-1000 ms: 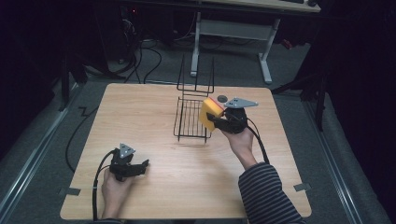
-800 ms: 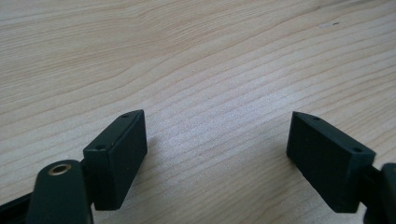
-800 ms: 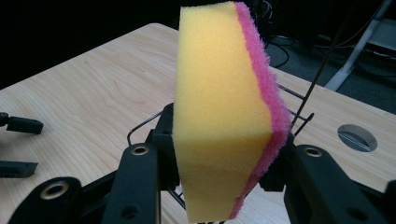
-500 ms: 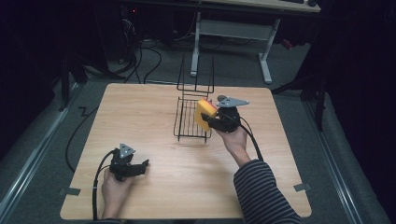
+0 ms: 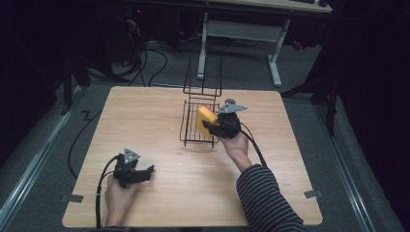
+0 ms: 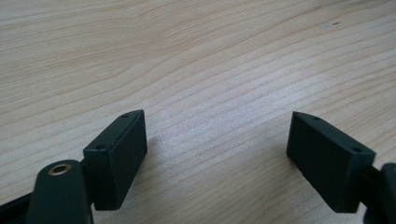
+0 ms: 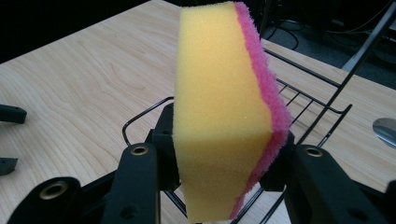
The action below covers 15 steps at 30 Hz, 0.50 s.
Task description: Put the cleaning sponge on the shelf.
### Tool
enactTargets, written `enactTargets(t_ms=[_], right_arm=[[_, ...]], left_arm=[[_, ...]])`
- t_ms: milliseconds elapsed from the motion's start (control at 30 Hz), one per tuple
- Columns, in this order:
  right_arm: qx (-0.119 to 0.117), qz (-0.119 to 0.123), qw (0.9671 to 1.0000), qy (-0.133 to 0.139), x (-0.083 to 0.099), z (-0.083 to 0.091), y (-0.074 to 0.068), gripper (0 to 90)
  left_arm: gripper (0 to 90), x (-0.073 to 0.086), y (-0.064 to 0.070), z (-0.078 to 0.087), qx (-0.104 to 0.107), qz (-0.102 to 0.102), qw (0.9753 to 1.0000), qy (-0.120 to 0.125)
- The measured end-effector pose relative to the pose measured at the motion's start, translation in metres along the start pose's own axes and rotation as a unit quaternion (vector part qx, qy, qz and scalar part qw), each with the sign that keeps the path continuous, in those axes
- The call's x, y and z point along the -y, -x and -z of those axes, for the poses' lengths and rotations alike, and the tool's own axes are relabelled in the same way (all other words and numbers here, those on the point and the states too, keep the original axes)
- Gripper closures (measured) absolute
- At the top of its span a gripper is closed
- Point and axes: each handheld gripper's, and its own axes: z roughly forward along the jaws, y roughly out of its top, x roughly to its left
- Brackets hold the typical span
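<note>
The left gripper (image 5: 145,172) rests spread and empty on the table (image 5: 159,116), well apart from the wire rack (image 5: 196,126), over whose right edge the nearer right gripper (image 5: 209,126) pinches the sponge (image 7: 224,107) upright, long axis vertical.

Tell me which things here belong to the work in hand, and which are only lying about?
In the work:
- yellow foam sponge with pink scouring side
- black wire rack
- right gripper, holding the sponge

Lying about:
- left gripper, open, resting on the light wooden table
- small grey round object
</note>
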Motion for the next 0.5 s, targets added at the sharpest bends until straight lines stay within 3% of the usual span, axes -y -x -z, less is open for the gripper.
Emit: enactTargets(t_ms=[500], right_arm=[[0.005, 0.009, 0.9998, -0.015, 0.006, -0.019, -0.002, 59.5]], left_arm=[[20.8, 0.0, 0.0, 0.0, 0.0, 0.0, 1.0, 0.0]])
